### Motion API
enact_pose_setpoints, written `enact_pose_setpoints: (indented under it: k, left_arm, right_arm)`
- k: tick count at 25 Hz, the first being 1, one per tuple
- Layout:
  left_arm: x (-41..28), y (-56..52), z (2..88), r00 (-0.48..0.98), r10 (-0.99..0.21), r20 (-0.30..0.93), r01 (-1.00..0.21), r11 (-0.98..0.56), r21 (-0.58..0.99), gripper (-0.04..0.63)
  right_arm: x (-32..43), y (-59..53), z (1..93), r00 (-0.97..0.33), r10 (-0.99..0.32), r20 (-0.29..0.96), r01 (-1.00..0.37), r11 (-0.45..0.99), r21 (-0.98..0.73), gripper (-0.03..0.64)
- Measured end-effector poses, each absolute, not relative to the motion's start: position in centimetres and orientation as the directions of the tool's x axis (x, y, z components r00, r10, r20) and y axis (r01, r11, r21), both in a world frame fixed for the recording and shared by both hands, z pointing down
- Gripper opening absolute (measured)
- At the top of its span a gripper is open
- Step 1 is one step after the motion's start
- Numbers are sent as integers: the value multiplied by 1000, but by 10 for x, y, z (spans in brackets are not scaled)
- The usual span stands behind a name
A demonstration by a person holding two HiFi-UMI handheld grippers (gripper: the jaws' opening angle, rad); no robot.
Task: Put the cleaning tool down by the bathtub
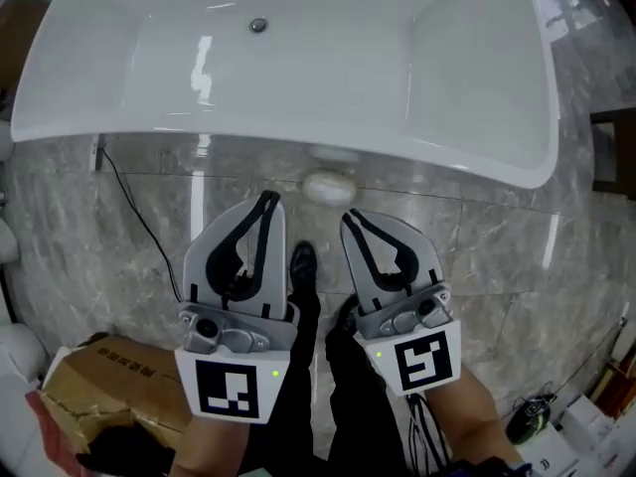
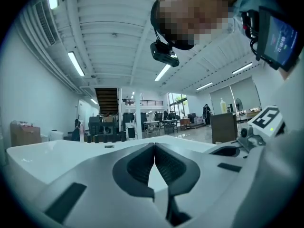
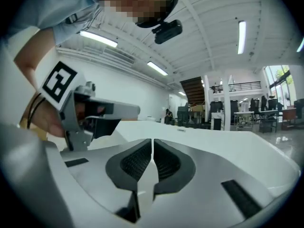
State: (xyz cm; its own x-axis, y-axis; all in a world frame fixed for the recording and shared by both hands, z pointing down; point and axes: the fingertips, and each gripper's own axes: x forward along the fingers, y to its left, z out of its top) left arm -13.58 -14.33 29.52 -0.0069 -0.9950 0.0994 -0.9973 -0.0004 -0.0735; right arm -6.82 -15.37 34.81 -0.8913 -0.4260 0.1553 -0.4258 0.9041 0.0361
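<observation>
Two grippers fill the near part of the head view, side by side above our dark trousers [image 1: 348,405], both pointing toward the tub. Left gripper [image 1: 266,200]: jaws closed tip to tip; in its own view we see the ribbed pads [image 2: 142,165] meeting with nothing between them. Right gripper [image 1: 350,217]: jaws likewise drawn together, only a hairline slit between the pads [image 3: 166,163] in its own view, nothing held. We note a crumpled cardboard box [image 1: 99,376] at near left. One black shoe [image 1: 302,264] shows between the two grippers on the grey marble floor [image 1: 477,246]. A black cable [image 1: 134,212] trails across the floor on the left. Farther on, the cleaning tool [image 1: 328,186], a pale oval shape, lies on the floor just beside the bathtub's outer wall, ahead of both gripper tips and apart from them. The white bathtub [image 1: 298,142] spans the far side, with its drain [image 1: 258,25] near the far rim
</observation>
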Motion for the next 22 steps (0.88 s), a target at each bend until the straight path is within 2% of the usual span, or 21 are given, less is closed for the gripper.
enact_pose_setpoints:
  k: [4, 8, 22]
  left_arm:
    - [-117, -152, 250, -29, -998, 61, -996, 24, -86, 17]
    - [-99, -162, 221, -9, -1000, 24, -992, 6, -123, 17]
    - [-86, -169, 207, 8, -1000, 11, -987, -10, -158, 17]
  right_arm:
    - [-46, -185, 287, -837, -539, 91, -537, 842, 46, 15]
    - [-28, -201, 249, -810, -585, 39, -583, 811, 50, 14]
    - [0, -219, 224, -747, -664, 1, -662, 745, 78, 14]
